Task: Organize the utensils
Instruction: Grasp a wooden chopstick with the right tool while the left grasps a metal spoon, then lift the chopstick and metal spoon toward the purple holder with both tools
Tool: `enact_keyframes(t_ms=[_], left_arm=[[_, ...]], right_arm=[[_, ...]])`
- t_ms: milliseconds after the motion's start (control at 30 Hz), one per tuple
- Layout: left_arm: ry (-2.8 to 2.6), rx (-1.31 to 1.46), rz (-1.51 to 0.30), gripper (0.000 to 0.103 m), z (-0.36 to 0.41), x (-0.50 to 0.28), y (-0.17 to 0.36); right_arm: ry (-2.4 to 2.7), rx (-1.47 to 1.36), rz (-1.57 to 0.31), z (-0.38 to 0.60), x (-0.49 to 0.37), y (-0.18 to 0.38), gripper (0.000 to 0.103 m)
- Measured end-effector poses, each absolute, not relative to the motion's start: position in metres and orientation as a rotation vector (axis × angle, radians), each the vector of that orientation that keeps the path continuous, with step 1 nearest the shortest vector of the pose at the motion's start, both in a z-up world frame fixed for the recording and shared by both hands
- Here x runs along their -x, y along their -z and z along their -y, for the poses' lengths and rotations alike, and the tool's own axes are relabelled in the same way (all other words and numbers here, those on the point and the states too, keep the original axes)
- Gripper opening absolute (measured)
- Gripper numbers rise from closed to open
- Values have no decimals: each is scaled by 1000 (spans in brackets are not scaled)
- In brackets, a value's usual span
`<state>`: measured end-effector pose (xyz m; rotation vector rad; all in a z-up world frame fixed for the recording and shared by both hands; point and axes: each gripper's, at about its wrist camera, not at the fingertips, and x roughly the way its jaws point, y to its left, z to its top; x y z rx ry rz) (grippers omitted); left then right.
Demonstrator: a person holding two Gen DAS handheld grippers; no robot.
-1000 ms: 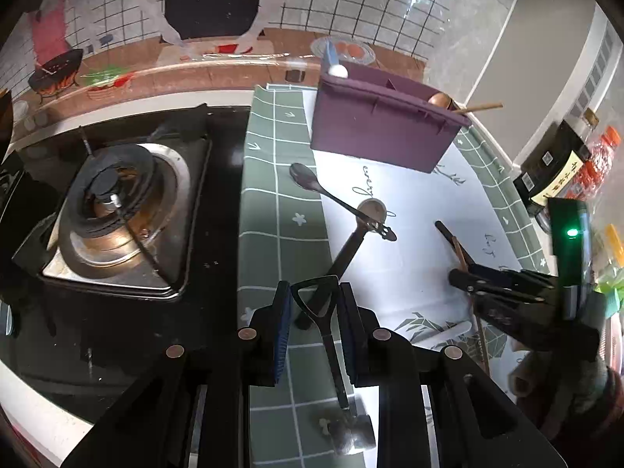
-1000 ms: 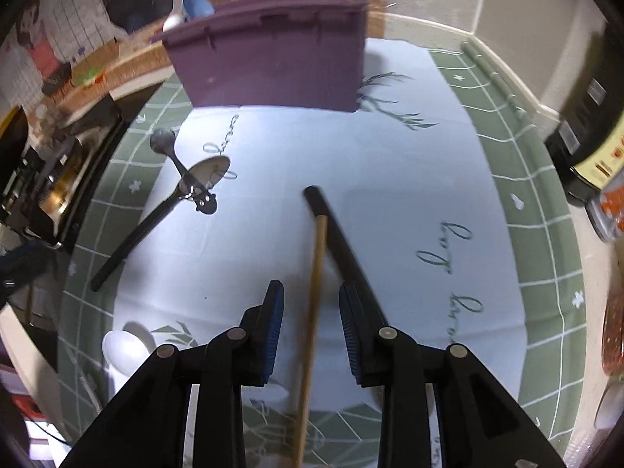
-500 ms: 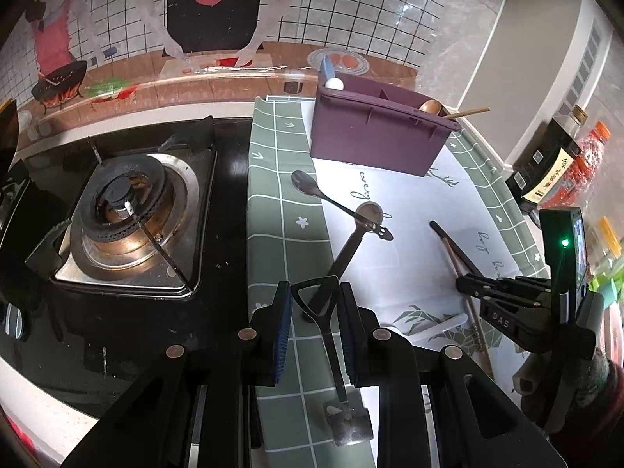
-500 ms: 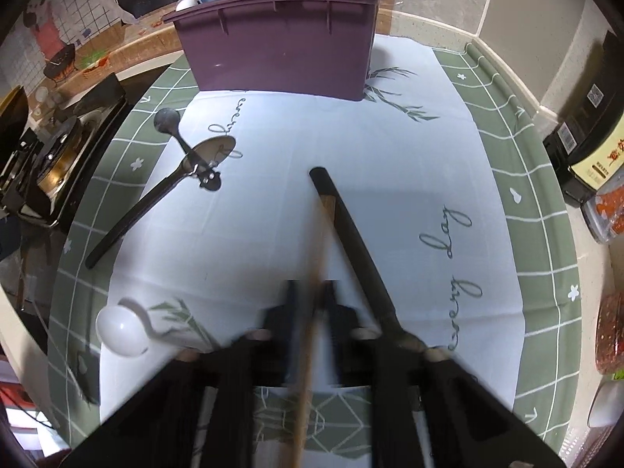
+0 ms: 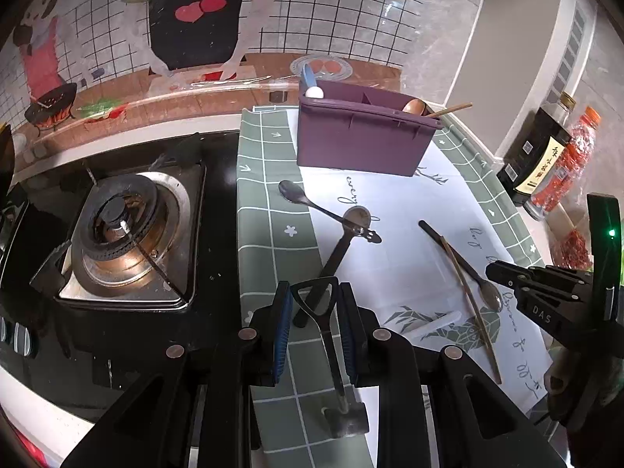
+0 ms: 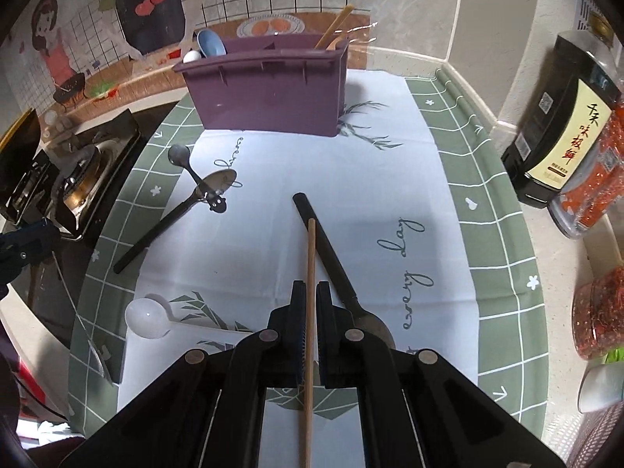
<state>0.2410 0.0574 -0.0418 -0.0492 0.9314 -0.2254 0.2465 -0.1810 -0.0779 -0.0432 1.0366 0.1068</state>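
My right gripper is shut on a thin wooden chopstick and holds it over the white cloth; it also shows in the left wrist view. A black-handled spoon lies beside the chopstick. My left gripper is open, its jaws on either side of the triangular handle end of a black peeler on the green mat. Two crossed spoons lie ahead. A white ceramic spoon lies near the front. The purple utensil box stands at the back with spoons and a wooden stick inside.
A gas stove sits left of the green checked mat. A dark sauce bottle and a red-labelled bottle stand along the right wall. A tiled backsplash runs behind the box.
My right gripper has closed on the wooden chopstick and lifted it slightly. Both grippers have pulled back and upward from the counter. The left jaws stay open around the peeler handle.
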Motion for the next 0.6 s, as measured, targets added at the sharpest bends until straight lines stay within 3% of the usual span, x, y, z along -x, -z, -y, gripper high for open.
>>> enact_keyframes(t_ms=[300, 400, 467, 600], left_arm=[[232, 47, -928, 24, -57, -241, 39], [231, 49, -937, 24, -56, -241, 41], [230, 47, -942, 24, -56, -241, 42], [232, 48, -948, 24, -55, -243, 43]], right_arm=[[-132, 22, -1031, 186, -245, 74, 4], [-137, 18, -1056, 188, -245, 80, 11], [-148, 14, -1061, 188, -245, 84, 23], [-149, 17, -1083, 185, -253, 95, 25]])
